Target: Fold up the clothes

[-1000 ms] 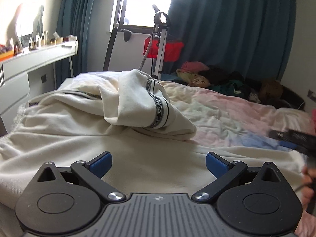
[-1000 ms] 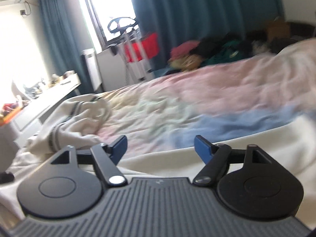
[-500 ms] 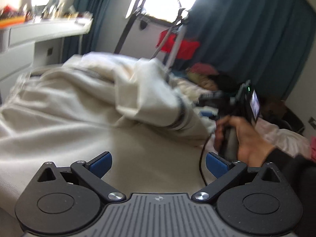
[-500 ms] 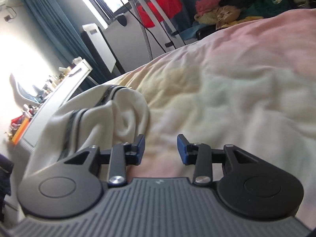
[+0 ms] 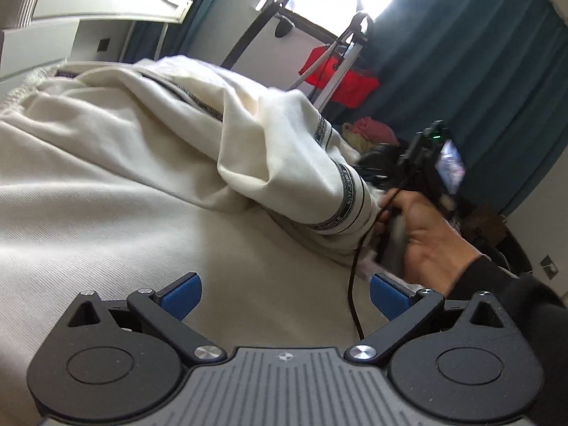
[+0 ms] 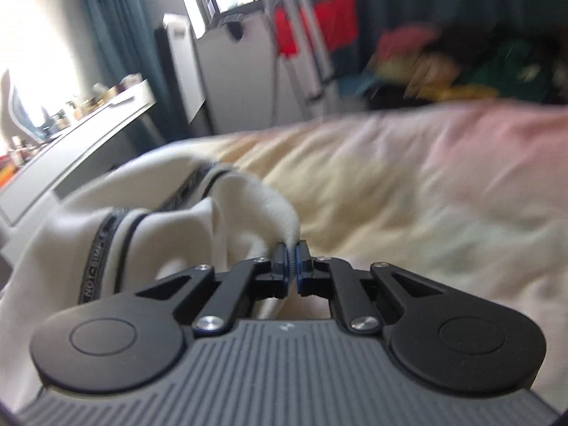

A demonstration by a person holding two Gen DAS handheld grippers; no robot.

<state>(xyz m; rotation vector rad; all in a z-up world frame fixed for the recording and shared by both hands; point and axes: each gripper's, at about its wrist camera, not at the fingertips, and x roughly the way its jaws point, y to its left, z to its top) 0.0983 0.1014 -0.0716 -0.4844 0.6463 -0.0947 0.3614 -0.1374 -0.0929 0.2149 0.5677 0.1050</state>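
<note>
A cream garment (image 5: 135,163) with dark lettered stripes lies bunched on the bed; one folded-over part with a striped band (image 5: 346,195) rises in the middle. My left gripper (image 5: 285,294) hovers open just above the flat cream cloth, nothing between its blue pads (image 5: 181,293). In the right wrist view my right gripper (image 6: 291,259) is shut on a fold of the cream garment (image 6: 248,206) at its edge. The left wrist view shows a hand (image 5: 422,238) holding that right gripper beside the striped band.
A pastel quilt (image 6: 426,191) covers the bed to the right. A white desk (image 5: 81,10) with small items stands at the left. A pile of coloured clothes (image 6: 443,60), a red bag (image 5: 340,74) on a metal stand and teal curtains (image 5: 461,53) are behind the bed.
The right gripper swept left across the quilt to the garment's folded edge and closed on it. The left gripper shifted lower and rolled, so the scene now tilts.
</note>
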